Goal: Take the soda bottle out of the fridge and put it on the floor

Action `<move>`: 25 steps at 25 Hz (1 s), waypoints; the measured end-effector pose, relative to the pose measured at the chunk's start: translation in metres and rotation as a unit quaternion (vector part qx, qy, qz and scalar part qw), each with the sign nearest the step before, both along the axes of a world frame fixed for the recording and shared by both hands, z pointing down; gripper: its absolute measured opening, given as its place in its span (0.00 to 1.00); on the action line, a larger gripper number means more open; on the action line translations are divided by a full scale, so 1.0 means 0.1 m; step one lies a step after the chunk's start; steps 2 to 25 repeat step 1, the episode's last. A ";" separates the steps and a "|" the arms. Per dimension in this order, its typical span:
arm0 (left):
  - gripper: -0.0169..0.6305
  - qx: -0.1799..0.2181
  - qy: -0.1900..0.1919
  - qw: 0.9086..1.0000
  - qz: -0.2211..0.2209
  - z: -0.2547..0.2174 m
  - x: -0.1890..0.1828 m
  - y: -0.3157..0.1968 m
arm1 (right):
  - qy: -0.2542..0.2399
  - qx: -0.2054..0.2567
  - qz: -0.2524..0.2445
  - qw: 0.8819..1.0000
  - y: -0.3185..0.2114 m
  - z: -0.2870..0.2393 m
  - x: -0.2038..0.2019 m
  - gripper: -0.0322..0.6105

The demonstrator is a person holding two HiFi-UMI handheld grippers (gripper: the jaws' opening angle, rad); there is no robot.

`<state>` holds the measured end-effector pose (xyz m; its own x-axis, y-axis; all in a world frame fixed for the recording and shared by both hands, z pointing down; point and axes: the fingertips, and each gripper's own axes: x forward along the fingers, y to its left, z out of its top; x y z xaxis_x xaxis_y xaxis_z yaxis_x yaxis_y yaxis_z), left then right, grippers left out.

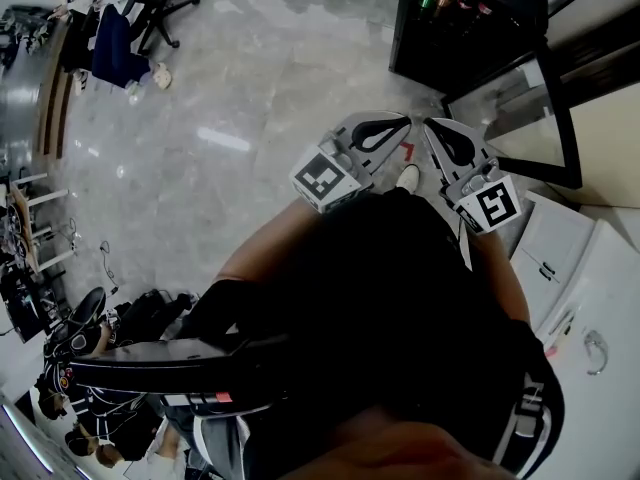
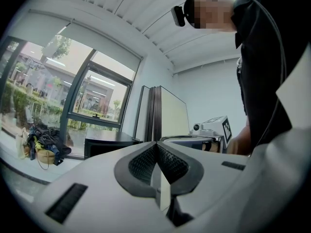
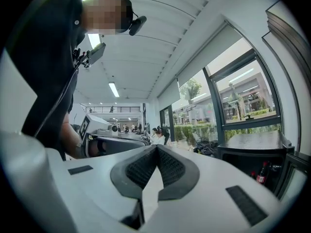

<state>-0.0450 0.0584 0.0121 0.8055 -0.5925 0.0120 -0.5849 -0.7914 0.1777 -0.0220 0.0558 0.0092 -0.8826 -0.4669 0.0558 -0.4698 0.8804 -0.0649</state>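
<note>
Both tongs are closed tight and empty. I hold the left tongs and right tongs side by side above the floor. At one o'clock from them is the fridge, its door open. The soda bottle stands inside.

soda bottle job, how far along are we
Done: only the fridge door stands open; bottles sit on the shelf inside. In hand: nothing. The left gripper and right gripper are both shut and empty, held short of the fridge. Left: grip a bottle, lift it out, and set it on the floor.
</note>
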 end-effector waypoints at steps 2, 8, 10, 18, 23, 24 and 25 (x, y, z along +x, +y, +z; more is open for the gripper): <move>0.03 -0.006 -0.001 1.000 -0.003 0.01 0.00 0.00 | 0.000 0.000 0.000 1.000 0.00 0.00 0.01 0.07; 0.03 -0.006 -0.001 1.000 -0.003 0.01 0.00 0.00 | 0.000 0.000 0.000 1.000 0.00 0.00 0.01 0.07; 0.03 -0.006 -0.001 1.000 -0.003 0.01 0.00 0.00 | 0.000 0.000 0.000 1.000 0.00 0.00 0.01 0.07; 0.03 -0.006 -0.001 1.000 -0.003 0.01 0.00 0.00 | 0.000 0.000 0.000 1.000 0.00 0.00 0.01 0.07; 0.03 -0.006 -0.001 1.000 -0.003 0.01 0.00 0.00 | 0.000 0.000 0.000 1.000 0.00 0.00 0.01 0.07; 0.03 -0.006 -0.001 1.000 -0.003 0.01 0.00 0.00 | 0.000 0.000 0.000 1.000 0.00 0.00 0.01 0.07; 0.03 -0.006 -0.001 1.000 -0.003 0.01 0.00 0.00 | 0.000 0.000 0.000 1.000 0.00 0.00 0.01 0.07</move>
